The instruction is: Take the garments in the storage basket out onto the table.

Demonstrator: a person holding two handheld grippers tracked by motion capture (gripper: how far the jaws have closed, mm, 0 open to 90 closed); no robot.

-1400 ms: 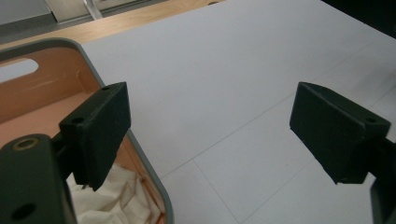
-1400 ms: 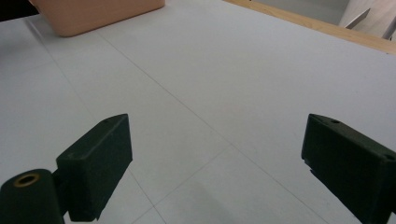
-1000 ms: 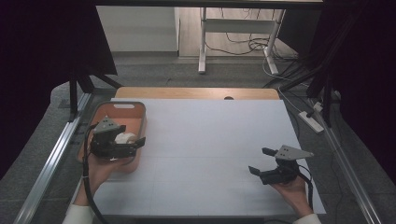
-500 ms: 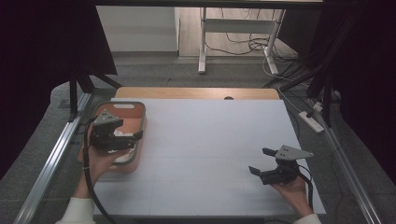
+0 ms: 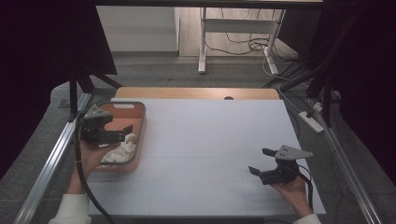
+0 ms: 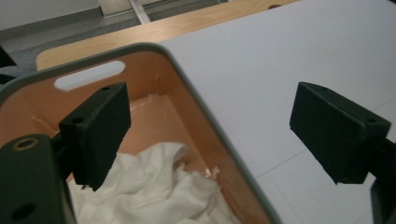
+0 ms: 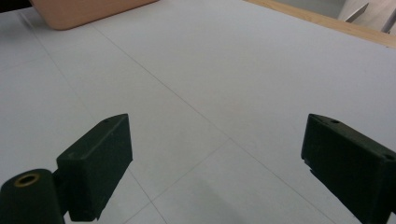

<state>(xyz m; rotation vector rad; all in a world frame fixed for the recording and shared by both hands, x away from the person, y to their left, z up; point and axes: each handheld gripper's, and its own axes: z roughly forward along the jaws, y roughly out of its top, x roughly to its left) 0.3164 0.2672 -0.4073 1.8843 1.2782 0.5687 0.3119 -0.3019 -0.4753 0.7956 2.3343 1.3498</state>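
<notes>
Above the orange bin (image 5: 140, 135), long axis running away, left claw (image 5: 122, 134) released over crumpled white cloth (image 5: 119, 151).

Counter (image 5: 205, 154) has a white top with faint seam lines, and a strip of bare wood edge (image 5: 196, 93) shows at 12 o'clock. Sitting directly on it: an orange bin (image 5: 138, 140) with a grey rim, at the 9 o'clock edge, with crumpled white cloth (image 5: 119, 151) inside. The bin's corner also shows in the right gripper view at 11 o'clock.
</notes>
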